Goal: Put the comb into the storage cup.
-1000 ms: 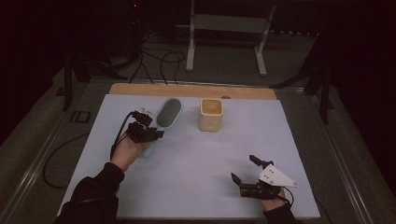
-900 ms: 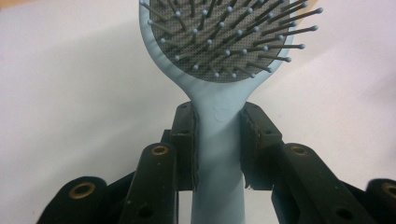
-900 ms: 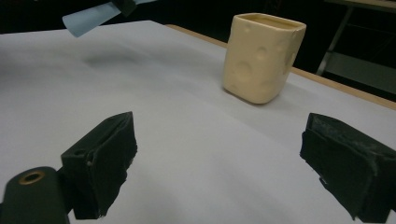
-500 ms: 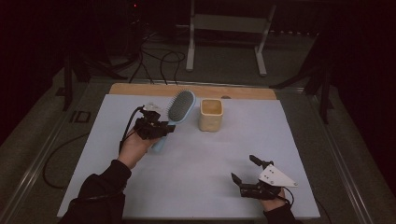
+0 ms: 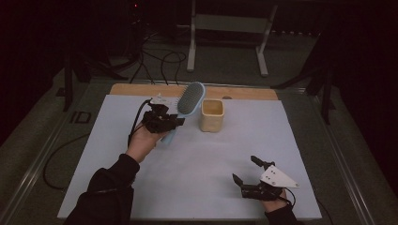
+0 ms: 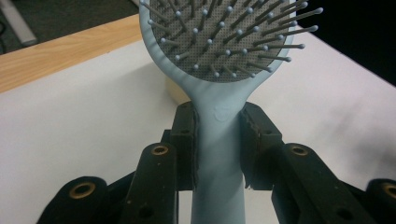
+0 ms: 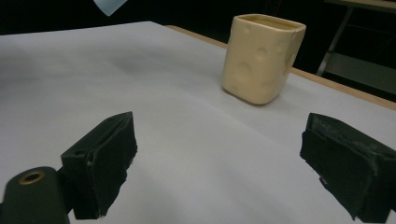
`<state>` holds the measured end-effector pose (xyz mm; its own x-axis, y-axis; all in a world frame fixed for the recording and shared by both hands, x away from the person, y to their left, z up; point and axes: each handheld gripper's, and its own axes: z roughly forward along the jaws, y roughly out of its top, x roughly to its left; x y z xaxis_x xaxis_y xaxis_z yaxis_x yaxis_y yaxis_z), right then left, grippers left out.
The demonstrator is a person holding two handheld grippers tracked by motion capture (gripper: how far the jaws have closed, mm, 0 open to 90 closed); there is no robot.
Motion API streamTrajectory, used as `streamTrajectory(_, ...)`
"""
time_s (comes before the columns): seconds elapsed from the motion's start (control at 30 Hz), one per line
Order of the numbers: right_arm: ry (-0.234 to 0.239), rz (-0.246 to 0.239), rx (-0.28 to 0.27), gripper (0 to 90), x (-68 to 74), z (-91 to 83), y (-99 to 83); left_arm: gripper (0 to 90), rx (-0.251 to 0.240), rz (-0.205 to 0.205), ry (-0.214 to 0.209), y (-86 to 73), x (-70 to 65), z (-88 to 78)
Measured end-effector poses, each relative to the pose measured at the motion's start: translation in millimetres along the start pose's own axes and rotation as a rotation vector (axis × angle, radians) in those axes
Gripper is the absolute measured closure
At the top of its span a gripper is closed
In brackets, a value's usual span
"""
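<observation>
Left claw (image 5: 174,123) is clamped on the neck of a pale blue hairbrush (image 5: 189,100), its two black jaws pressing the handle from either side just below the oval head, as the left gripper view makes plain (image 6: 218,135). From above, the brush is held off the bench (image 5: 112,154) over its far-left part, head tilted up and away toward the far edge, just beside a cream cup (image 5: 212,115); whether the head touches the cup cannot be told from that angle. In the left gripper view the top of the bristle pad (image 6: 229,39) is cut off by the frame, the lower handle runs out of the bottom edge, and only a sliver of the cup shows behind the neck. Right claw (image 5: 245,169) sits near the near-right corner of the bench, jaws spread wide with nothing between them (image 7: 219,163). Its own view looks across the white sheet to the cup (image 7: 262,57), which stands upright toward the far edge, dimpled on its sides; its inside is not visible from there. A pale blue tip (image 7: 108,5) pokes in at the top of that view, mostly cut off. Dark surroundings beyond the bench are hard to make out, apart from a metal stand (image 5: 227,37) and cables on the floor (image 5: 155,56).
</observation>
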<state>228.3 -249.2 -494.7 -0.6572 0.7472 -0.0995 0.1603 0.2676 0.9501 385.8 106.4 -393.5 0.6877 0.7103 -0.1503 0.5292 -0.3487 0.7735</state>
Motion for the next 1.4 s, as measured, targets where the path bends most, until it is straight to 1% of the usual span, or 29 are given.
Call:
streamTrajectory(0.1, 0.000, -0.001, 0.000, 10.1, -0.1, -0.2, 0.0, 69.8, -0.003, -0.004, -0.009, 1.6, 0.2, 0.5)
streamTrajectory(0.13, 0.001, 0.001, -0.002, 10.1, 0.0, -0.6, 0.2, 69.8, -0.013, 0.010, -0.006, 6.0, -0.8, 2.3)
streamTrajectory(0.17, 0.001, -0.001, -0.001, 10.1, 0.0, -0.6, 0.2, 69.8, -0.013, 0.010, -0.006, 6.0, -0.8, 2.3)
streamTrajectory(0.27, 0.003, 0.000, 0.000, 10.1, 0.2, -0.3, 0.2, 69.8, -0.044, 0.019, -0.008, 10.0, -1.7, 5.7)
streamTrajectory(0.33, 0.005, -0.001, 0.001, 10.1, 0.2, -0.2, 0.1, 69.8, -0.053, 0.015, -0.012, 11.3, -1.6, 6.3)
streamTrajectory(0.37, 0.004, 0.001, -0.001, 10.1, 0.2, -0.3, 0.2, 69.8, -0.071, 0.011, -0.026, 14.0, -0.8, 7.3)
streamTrajectory(0.43, 0.003, 0.003, -0.003, 10.1, 0.0, -0.3, 0.1, 69.8, -0.077, 0.011, -0.025, 15.5, -1.1, 8.1)
streamTrajectory(0.5, 0.001, 0.004, 0.001, 10.1, -0.2, -0.4, -0.1, 69.8, -0.081, 0.013, -0.036, 20.8, -1.2, 11.0)
streamTrajectory(0.53, 0.001, 0.004, 0.001, 10.1, -0.2, -0.4, -0.1, 69.8, -0.081, 0.013, -0.036, 20.8, -1.2, 11.0)
streamTrajectory(0.57, 0.003, 0.005, -0.003, 10.1, -0.2, -0.6, 0.1, 69.8, -0.080, 0.019, -0.037, 22.7, -1.3, 11.9)
streamTrajectory(0.6, 0.003, 0.005, -0.003, 10.1, -0.2, -0.6, 0.1, 69.8, -0.087, 0.021, -0.034, 24.4, -1.6, 13.0)
streamTrajectory(0.63, 0.002, 0.006, -0.002, 10.1, -0.3, -0.8, 0.0, 69.8, -0.093, 0.015, -0.046, 26.1, -1.1, 14.1)
streamTrajectory(0.67, 0.002, 0.008, -0.003, 10.1, -0.5, -0.7, 0.0, 69.8, -0.110, 0.014, -0.044, 29.4, -1.4, 16.0)
streamTrajectory(0.7, 0.002, 0.009, -0.002, 10.1, -0.8, -0.7, -0.2, 69.8, -0.110, 0.014, -0.044, 29.4, -1.4, 16.0)
streamTrajectory(0.77, 0.002, 0.006, 0.001, 10.1, -0.9, -0.7, -0.3, 69.8, -0.133, 0.013, -0.046, 32.7, -1.9, 18.6)
streamTrajectory(0.87, 0.002, 0.002, -0.007, 10.1, -0.7, -1.0, 0.3, 69.8, -0.150, 0.018, -0.056, 37.1, -2.4, 22.9)
streamTrajectory(0.9, 0.002, 0.002, -0.007, 10.1, -0.7, -1.0, 0.3, 69.8, -0.150, 0.017, -0.063, 38.4, -2.6, 24.6)
streamTrajectory(0.93, 0.003, 0.005, -0.009, 10.1, -0.8, -1.2, 0.2, 69.7, -0.148, 0.018, -0.057, 39.7, -3.3, 26.3)
streamTrajectory(1.0, 0.002, 0.006, -0.008, 10.1, -1.5, -1.6, 0.2, 69.8, -0.157, 0.024, -0.061, 43.0, -4.3, 31.4)
streamTrajectory(1.07, 0.003, 0.007, -0.009, 10.1, -1.4, -1.6, 0.3, 69.7, -0.161, 0.027, -0.061, 44.3, -4.6, 32.6)
streamTrajectory(1.1, 0.005, 0.008, -0.008, 10.1, -1.0, -1.7, 0.3, 69.7, -0.169, 0.032, -0.071, 45.6, -4.6, 34.0)
streamTrajectory(1.13, 0.003, 0.001, -0.006, 10.1, -0.6, -1.4, 0.4, 69.7, -0.183, 0.039, -0.065, 48.5, -5.5, 36.3)
streamTrajectory(1.17, 0.005, 0.000, -0.006, 10.1, -0.6, -1.3, 0.6, 69.8, -0.183, 0.039, -0.065, 48.5, -5.5, 36.3)
streamTrajectory(1.2, 0.005, 0.000, -0.006, 10.1, -0.6, -1.3, 0.6, 69.8, -0.190, 0.029, -0.075, 49.9, -5.4, 37.6)
streamTrajectory(1.23, 0.006, 0.000, -0.008, 10.1, -0.6, -1.0, 0.5, 69.7, -0.195, 0.024, -0.076, 51.5, -5.8, 39.0)
streamTrajectory(1.27, 0.007, 0.000, -0.006, 10.1, -0.5, -1.0, 0.3, 69.8, -0.190, 0.025, -0.082, 55.0, -7.1, 42.3)
streamTrajectory(1.3, 0.007, 0.000, -0.006, 10.1, -0.5, -1.0, 0.3, 69.8, -0.190, 0.025, -0.082, 55.0, -7.1, 42.3)
streamTrajectory(1.37, 0.008, 0.003, -0.009, 10.1, -0.9, -1.6, 0.5, 69.8, -0.194, 0.050, -0.062, 58.2, -10.5, 45.2)
streamTrajectory(1.4, 0.009, 0.004, -0.009, 10.1, -0.8, -1.6, 0.5, 69.8, -0.206, 0.050, -0.066, 61.9, -11.8, 47.5)
